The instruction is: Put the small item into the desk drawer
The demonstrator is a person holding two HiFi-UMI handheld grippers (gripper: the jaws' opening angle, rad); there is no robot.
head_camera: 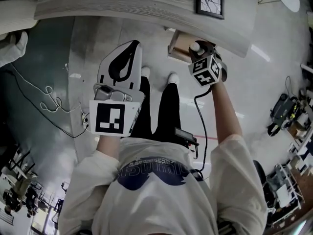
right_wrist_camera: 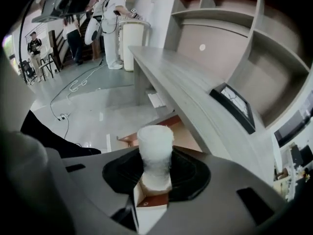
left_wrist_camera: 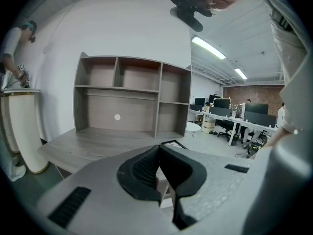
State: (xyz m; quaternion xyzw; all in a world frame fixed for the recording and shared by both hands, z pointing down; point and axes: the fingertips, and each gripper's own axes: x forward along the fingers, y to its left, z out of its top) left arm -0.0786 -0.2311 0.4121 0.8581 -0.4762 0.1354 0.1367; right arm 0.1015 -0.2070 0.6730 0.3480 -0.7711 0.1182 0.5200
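In the head view, the right gripper (head_camera: 199, 50) is hovering at the open desk drawer (head_camera: 178, 44), with the left gripper (head_camera: 130, 50) well apart. In the left gripper view, its jaws are resting together, gripping nothing. In the right gripper view, the jaws are clamping the small white cylinder (right_wrist_camera: 155, 148) upright above the drawer.

Open-plan office. Rows of desks (left_wrist_camera: 244, 124) with monitors (left_wrist_camera: 254, 109) and swivel chairs (left_wrist_camera: 226, 127) under strip ceiling lights (left_wrist_camera: 209, 47), brick wall (left_wrist_camera: 254, 93) behind. Nearer, a wooden desk (left_wrist_camera: 98, 143) topped by a shelf unit (left_wrist_camera: 132, 94). Cables (head_camera: 46, 94) trailing over polished floor (head_camera: 98, 58).
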